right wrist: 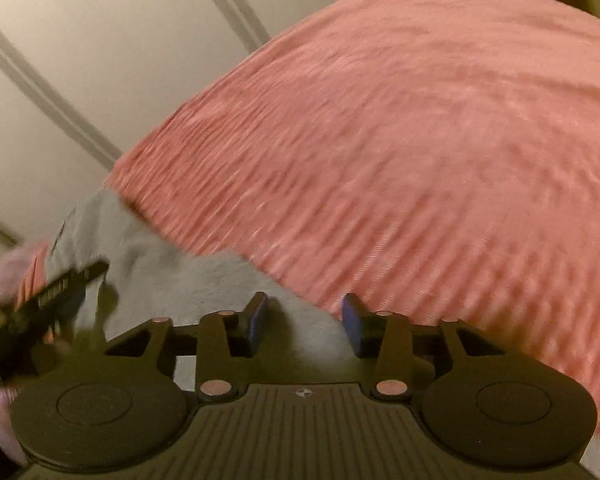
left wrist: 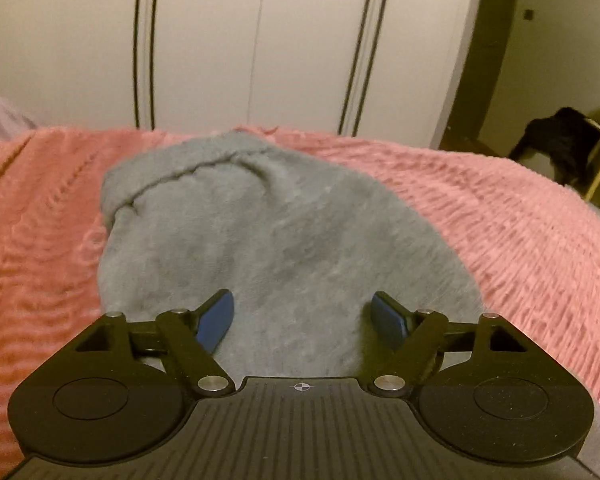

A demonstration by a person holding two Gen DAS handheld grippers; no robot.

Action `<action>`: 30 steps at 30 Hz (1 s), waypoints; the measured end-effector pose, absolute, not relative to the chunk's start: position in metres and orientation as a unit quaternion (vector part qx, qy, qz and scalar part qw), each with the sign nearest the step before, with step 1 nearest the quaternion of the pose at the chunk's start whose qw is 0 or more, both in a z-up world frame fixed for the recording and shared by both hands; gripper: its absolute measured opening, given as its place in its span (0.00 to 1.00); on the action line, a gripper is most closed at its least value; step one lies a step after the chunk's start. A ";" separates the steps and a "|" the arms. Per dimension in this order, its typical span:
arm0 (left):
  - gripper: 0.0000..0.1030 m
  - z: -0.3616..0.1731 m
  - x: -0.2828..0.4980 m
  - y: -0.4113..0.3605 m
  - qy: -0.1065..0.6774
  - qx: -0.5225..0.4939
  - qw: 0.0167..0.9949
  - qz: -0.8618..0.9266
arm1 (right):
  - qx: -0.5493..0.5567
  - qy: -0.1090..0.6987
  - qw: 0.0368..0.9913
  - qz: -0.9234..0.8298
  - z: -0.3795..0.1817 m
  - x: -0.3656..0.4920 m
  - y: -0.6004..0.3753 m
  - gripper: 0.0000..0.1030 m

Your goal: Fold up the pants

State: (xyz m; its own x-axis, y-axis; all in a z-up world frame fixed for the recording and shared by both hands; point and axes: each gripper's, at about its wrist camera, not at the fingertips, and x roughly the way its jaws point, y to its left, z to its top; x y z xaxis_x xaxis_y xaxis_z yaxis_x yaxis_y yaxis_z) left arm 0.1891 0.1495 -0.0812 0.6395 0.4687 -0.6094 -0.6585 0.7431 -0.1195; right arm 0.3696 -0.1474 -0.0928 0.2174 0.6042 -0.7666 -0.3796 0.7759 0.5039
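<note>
Grey fleece pants (left wrist: 260,240) lie on a pink textured bedspread (left wrist: 500,220), their gathered waistband at the far end. My left gripper (left wrist: 302,320) is open and empty, its blue pads just above the near part of the pants. In the right wrist view my right gripper (right wrist: 305,320) is open and empty over the edge where the pants (right wrist: 204,280) meet the bedspread (right wrist: 420,140). The left gripper (right wrist: 32,304) shows at the left edge of that view, blurred, with a sleeve behind it.
White wardrobe doors (left wrist: 260,40) with dark vertical stripes stand behind the bed. A dark doorframe (left wrist: 488,60) and a dark garment on a yellowish chair (left wrist: 560,148) are at the right. A lilac cloth (left wrist: 0,116) lies at the far left.
</note>
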 end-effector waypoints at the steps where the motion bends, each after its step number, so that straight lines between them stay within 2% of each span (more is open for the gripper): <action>1: 0.79 -0.080 0.188 0.152 0.279 -0.174 0.890 0.316 | 0.097 0.539 0.770 0.329 -0.092 0.369 -0.145 0.41; 6: 0.77 -0.079 0.182 0.162 0.282 -0.190 0.886 0.315 | 0.066 0.538 0.764 0.350 -0.088 0.371 -0.132 0.40; 10: 0.78 -0.077 0.183 0.159 0.296 -0.177 0.886 0.309 | 0.065 0.543 0.760 0.350 -0.096 0.378 -0.123 0.43; 11: 0.78 -0.076 0.183 0.159 0.297 -0.178 0.886 0.308 | 0.066 0.542 0.761 0.351 -0.097 0.377 -0.121 0.38; 12: 0.78 -0.076 0.182 0.160 0.297 -0.182 0.886 0.305 | 0.065 0.540 0.762 0.350 -0.097 0.377 -0.119 0.24; 14: 0.78 -0.075 0.181 0.161 0.297 -0.188 0.886 0.303 | 0.079 0.545 0.752 0.361 -0.097 0.377 -0.118 0.10; 18: 0.79 -0.075 0.181 0.162 0.299 -0.188 0.886 0.301 | 0.076 0.530 0.762 0.364 -0.087 0.368 -0.121 0.04; 24: 0.80 -0.076 0.181 0.163 0.297 -0.193 0.886 0.299 | 0.119 0.511 0.762 0.379 -0.074 0.349 -0.134 0.03; 30: 0.81 -0.074 0.178 0.164 0.287 -0.208 0.887 0.297 | 0.115 0.478 0.766 0.414 -0.054 0.317 -0.138 0.03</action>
